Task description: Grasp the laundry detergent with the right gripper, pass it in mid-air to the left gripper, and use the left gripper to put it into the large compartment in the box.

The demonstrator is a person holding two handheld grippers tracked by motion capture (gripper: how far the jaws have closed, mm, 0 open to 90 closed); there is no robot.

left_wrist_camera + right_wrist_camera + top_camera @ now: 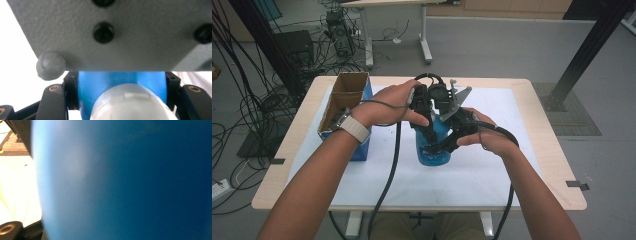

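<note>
A blue bottle point(435, 156) stands on the white mat near the middle of the table, and both grippers are on it. My left gripper point(428, 131) comes down from above. Its jaws are shut on the bottle's upper blue part point(120, 80), with a pale ribbed cylinder point(130, 102) just in front of it. My right gripper point(439, 146) reaches in from the right and is shut on the bottle's body. Its grey plate point(112, 32) hangs close over the left gripper's camera. The bottle's blue wall point(125, 182) sits right against the right gripper's camera.
An open cardboard box point(343, 100) with a blue side stands at the left of the white mat point(492, 165). Black cables trail from both grippers over the table's front edge point(422, 205). Behind the table are desk legs and tangled wires on the floor.
</note>
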